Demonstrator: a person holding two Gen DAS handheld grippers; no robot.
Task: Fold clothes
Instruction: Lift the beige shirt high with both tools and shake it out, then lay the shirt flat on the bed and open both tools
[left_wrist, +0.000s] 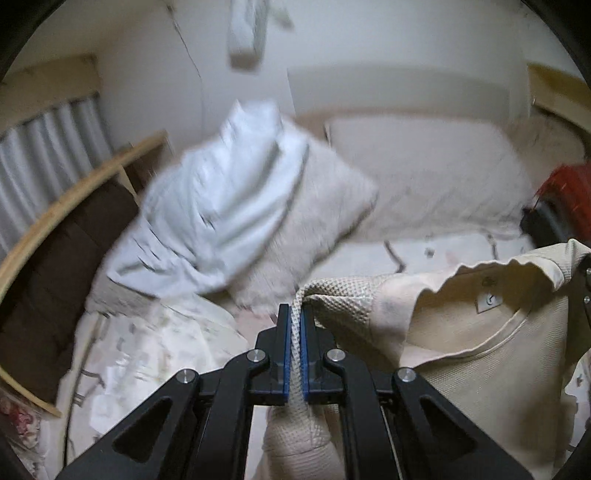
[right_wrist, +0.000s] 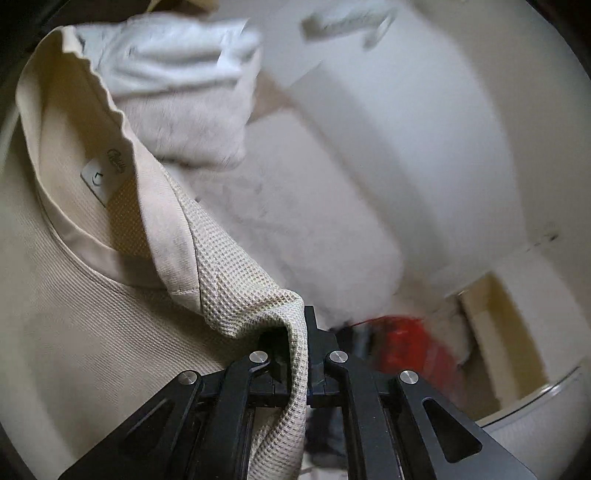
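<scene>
The left gripper (left_wrist: 294, 325) and right gripper (right_wrist: 297, 332) were each clamped on the cream waffle-knit shirt (left_wrist: 480, 376), held up near a white pillow (left_wrist: 221, 206).

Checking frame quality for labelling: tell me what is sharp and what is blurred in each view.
Left wrist view: left claw and cream waffle top sharp; white pillow smeared by motion. Right wrist view: right claw and collar label crisp; red object and background streaked.

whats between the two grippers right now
The cream waffle-knit shirt spans between them, its neckline and label hanging open; the left hand-held gripper and right hand-held gripper each pinch a shoulder. Both wrist views show this.
</scene>
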